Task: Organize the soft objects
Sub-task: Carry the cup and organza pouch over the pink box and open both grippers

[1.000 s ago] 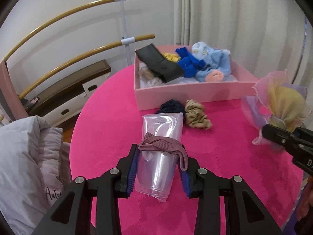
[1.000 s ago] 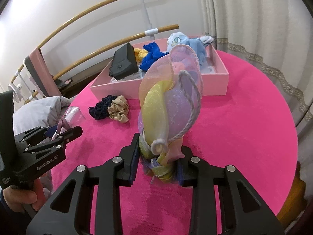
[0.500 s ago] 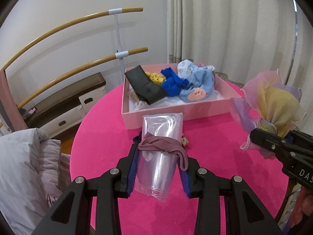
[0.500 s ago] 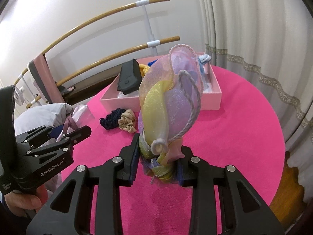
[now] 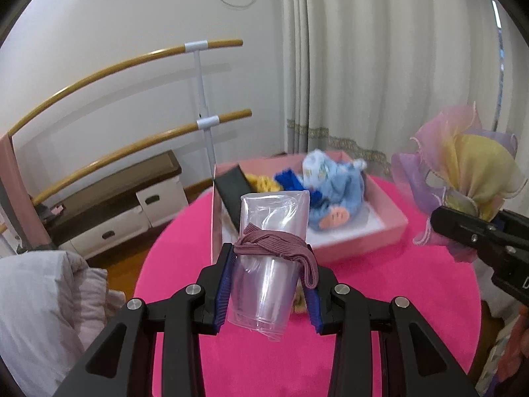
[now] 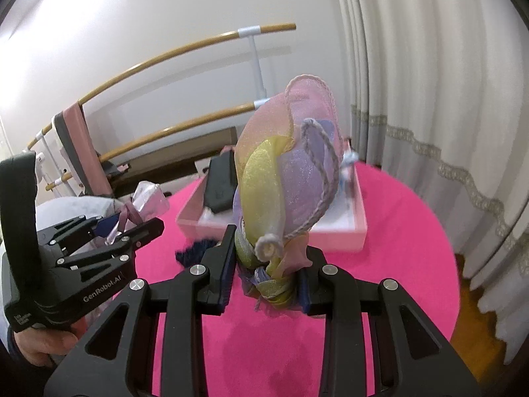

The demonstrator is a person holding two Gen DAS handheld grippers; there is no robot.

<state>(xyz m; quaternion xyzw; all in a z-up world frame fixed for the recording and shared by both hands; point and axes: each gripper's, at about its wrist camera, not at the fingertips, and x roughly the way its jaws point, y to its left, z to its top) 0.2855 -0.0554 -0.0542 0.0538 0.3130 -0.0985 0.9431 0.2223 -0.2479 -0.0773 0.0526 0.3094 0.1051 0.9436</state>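
Observation:
My left gripper is shut on a clear plastic packet wrapped with a mauve elastic band, held above the pink round table. My right gripper is shut on a pastel organza scrunchie, pink, yellow and lilac, also held up in the air; it also shows in the left wrist view. The pink box lies ahead with a blue plush toy, a dark blue cloth, a yellow item and a black pouch inside.
A navy scrunchie lies on the table in front of the box. Wooden ballet bars and a low cabinet stand behind at left. Curtains hang at right. A grey-white quilt lies at the left edge.
Both grippers have risen higher above the table with their loads still held. The box now looks lower and farther in both views, and the scrunchies on the table are mostly hidden.

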